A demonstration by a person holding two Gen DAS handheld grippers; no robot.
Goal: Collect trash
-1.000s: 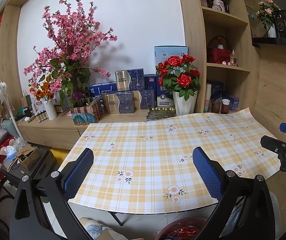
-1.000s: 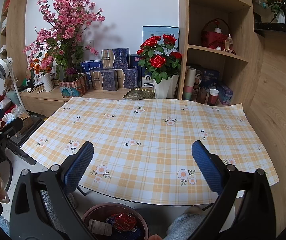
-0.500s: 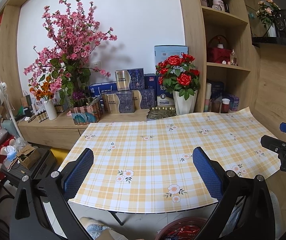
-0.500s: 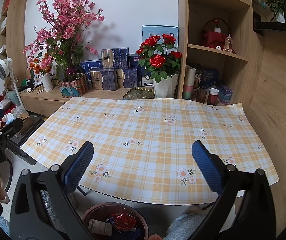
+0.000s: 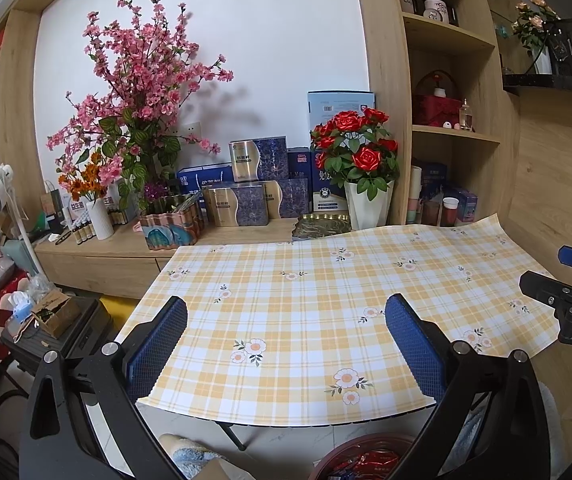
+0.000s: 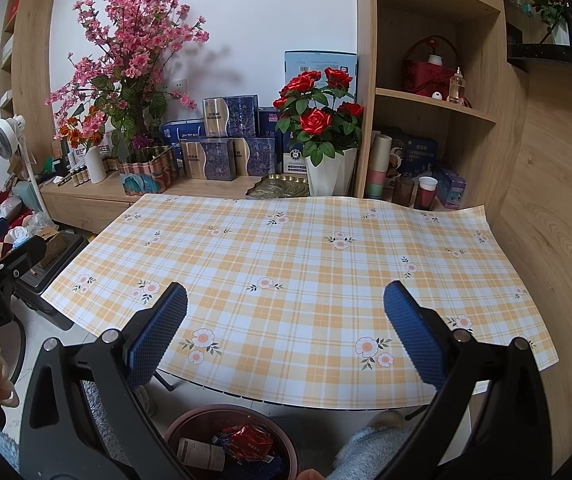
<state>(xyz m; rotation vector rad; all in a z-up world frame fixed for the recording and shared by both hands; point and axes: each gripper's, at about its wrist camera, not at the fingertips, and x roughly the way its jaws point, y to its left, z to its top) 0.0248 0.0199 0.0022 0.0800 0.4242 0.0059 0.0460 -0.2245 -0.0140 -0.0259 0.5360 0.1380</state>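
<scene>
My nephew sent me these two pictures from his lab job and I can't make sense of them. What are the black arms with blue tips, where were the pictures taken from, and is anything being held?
There is no robot here. A person holds a hand-held gripper in each hand, and each one carries a wide-angle camera that looks out along its two fingers. One picture comes from the left gripper, the other from the right gripper. The blue tips are the grip pads. Both grippers are open and hold nothing.

In front of them is a table with a yellow checked tablecloth; nothing lies on it. Below its near edge, on the floor, stands a reddish-brown trash bin with wrappers inside. Behind the table, a vase of red roses stands on a wooden counter.
</scene>
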